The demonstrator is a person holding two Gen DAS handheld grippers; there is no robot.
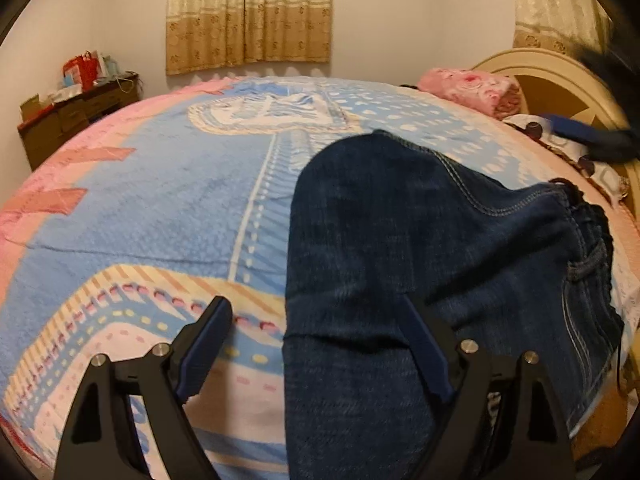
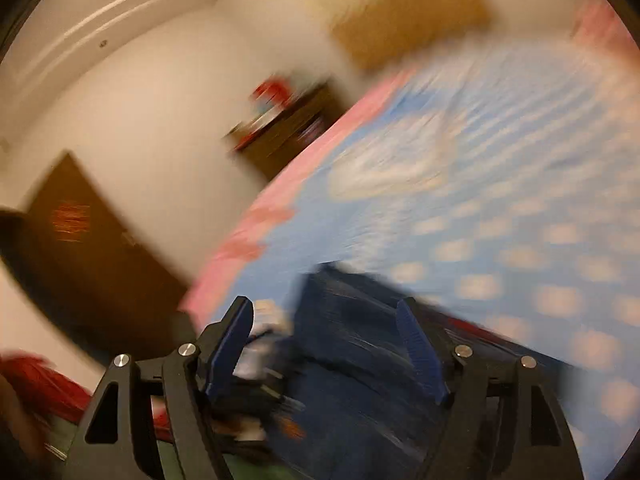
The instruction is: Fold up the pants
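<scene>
Left gripper (image 1: pixel 316 316) gapes over the jeans (image 1: pixel 420 240) edge; right gripper (image 2: pixel 326 316) gapes empty; pinch both denim layers squarely.

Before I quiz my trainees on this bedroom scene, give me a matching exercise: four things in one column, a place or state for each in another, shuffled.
Column one:
1. jeans
2. pink pillow
3. curtain
4. left gripper

Column two:
A. hanging on the far wall
B. lying on the blue and pink blanket, near its right side
C. jaws open, one either side of the denim's edge
D. by the headboard, at the bed's far right

Pairs: 1-B, 2-D, 3-A, 4-C
</scene>
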